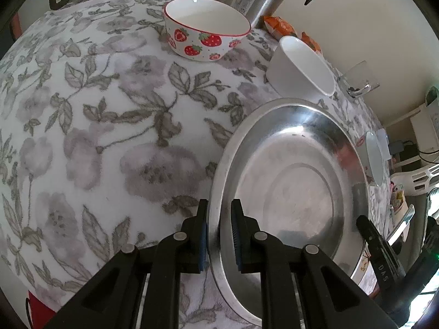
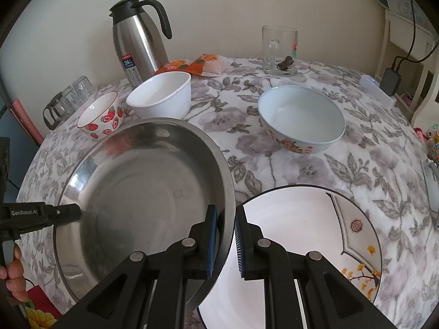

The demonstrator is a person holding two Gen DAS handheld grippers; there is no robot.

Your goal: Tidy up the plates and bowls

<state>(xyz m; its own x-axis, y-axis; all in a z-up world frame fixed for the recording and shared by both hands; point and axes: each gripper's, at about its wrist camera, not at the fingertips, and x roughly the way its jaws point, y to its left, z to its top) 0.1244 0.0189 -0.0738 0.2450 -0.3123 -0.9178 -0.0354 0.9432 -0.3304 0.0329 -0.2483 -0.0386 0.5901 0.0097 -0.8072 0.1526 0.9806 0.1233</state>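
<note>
Right wrist view shows the steel plate [image 2: 142, 192] held by its rim at two opposite sides: the right tool [image 2: 226, 242] straddles the rim at about 4 o'clock, pads close but a sliver of gap showing on one side, while the left tool [image 1: 218, 235] clamps the far edge. The plate sits tilted, overlapping the painted plate [image 2: 301, 233] at 5 o'clock. I would close the right pads fully, level both grips together, then lower it squarely onto the painted plate.
</note>
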